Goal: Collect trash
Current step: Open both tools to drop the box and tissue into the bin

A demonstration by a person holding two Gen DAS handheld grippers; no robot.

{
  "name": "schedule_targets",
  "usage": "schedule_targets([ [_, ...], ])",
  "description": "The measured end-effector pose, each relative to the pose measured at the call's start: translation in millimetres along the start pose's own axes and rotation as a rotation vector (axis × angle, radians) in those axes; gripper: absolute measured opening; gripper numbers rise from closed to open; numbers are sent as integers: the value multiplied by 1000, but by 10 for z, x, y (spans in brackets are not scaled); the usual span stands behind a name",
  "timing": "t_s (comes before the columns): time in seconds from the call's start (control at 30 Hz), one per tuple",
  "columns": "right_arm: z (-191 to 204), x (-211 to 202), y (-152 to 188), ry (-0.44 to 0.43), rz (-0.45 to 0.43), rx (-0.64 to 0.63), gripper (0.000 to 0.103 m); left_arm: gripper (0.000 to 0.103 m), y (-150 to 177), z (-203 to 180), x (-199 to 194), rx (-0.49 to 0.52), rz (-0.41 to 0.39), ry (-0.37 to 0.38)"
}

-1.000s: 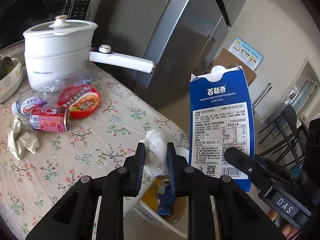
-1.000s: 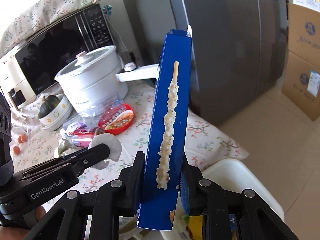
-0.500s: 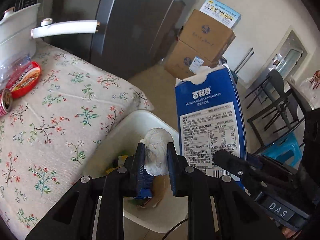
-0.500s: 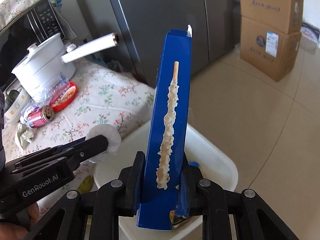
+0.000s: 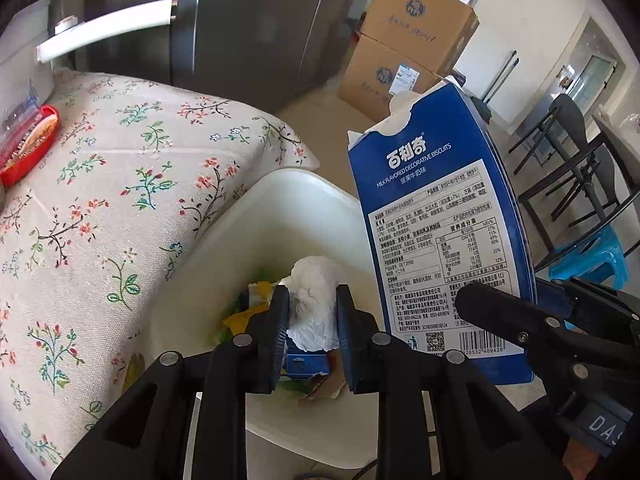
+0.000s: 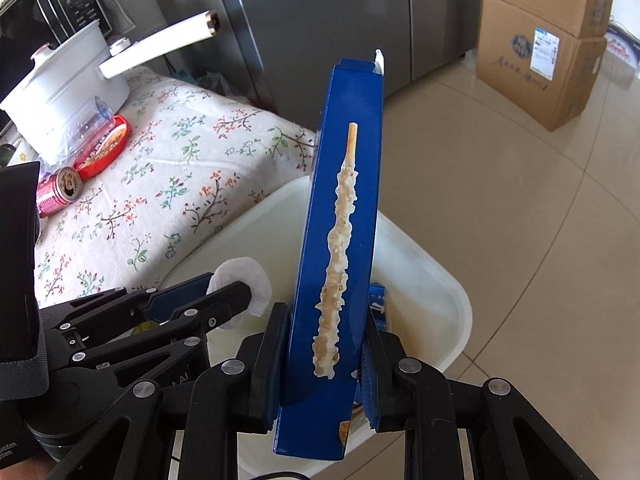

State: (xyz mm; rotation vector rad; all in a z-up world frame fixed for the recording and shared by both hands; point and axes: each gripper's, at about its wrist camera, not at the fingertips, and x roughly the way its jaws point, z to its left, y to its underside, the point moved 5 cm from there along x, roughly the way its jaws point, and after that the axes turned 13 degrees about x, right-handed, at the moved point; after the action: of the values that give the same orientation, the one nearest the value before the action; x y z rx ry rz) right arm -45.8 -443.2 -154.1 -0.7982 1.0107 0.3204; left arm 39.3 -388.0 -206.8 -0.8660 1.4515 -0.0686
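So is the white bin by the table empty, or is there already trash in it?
Not empty. The white bin already holds wrappers, yellow and blue scraps on its floor, seen below the wad of tissue in the left gripper.

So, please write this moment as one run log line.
left gripper: shut on tissue wad | right gripper: shut on biscuit box | both over white bin
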Motion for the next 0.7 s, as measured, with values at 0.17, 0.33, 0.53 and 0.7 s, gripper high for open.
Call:
schedule_targets([
  [0.17,-17,133,54,46,61,-4,31,30,63,-3,79,13,67,-40],
  [0.33,-33,213,83,77,91,-10,31,31,117,30,133,18,104,-55],
  [0.53,-22,241,106,89,100,-19,32,36,152,53,151,26,118,-67],
  [0.7,-31,275,106,98,112,-13,37,53,171,32,150,27,134,-71],
])
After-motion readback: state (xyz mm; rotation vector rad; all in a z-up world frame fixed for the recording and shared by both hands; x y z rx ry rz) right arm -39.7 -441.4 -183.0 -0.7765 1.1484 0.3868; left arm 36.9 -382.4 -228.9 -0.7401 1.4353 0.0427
